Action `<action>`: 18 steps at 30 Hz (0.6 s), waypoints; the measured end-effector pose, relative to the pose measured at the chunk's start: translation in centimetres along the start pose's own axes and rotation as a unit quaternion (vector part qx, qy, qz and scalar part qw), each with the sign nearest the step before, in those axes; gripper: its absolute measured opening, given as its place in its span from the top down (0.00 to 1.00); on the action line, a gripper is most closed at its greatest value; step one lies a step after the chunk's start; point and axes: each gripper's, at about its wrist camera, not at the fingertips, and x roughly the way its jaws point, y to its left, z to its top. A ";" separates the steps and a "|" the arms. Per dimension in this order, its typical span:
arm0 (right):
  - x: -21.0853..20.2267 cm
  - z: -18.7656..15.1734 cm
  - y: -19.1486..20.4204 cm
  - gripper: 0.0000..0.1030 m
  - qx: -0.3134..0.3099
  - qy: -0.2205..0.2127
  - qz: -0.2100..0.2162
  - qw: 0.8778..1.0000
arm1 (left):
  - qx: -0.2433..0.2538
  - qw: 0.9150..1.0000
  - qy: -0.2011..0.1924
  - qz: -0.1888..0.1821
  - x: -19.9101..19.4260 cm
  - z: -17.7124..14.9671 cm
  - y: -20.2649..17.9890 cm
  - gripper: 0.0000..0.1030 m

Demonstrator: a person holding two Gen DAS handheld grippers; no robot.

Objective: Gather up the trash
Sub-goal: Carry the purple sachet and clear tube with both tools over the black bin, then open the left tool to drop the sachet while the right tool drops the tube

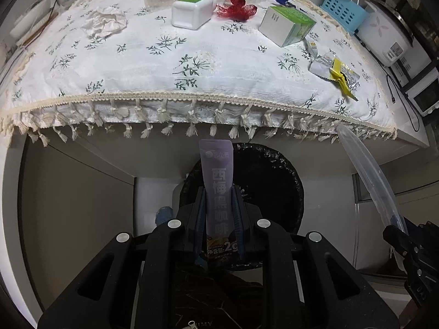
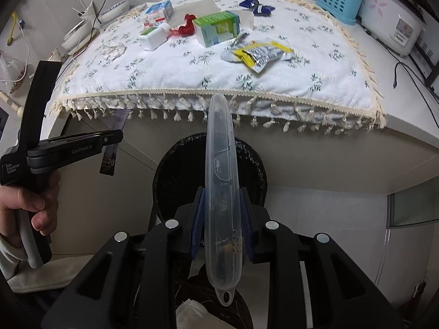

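Tasselled tablecloth edge (image 1: 192, 101) above perhaps bag-lined bin (image 1: 274, 164), apart.

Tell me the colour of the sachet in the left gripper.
Pale purple, dark at the bottom end; the sachet shows best in the left wrist view.

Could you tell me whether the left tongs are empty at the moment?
No, the left tongs are clamped on a slim purple coffee sachet that stands up between their blue pads.
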 end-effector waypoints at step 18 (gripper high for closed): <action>1.6 -1.1 -3.1 0.77 0.039 0.020 -0.024 0.999 | 0.041 0.999 0.035 -0.003 6.1 -0.8 -4.3 0.82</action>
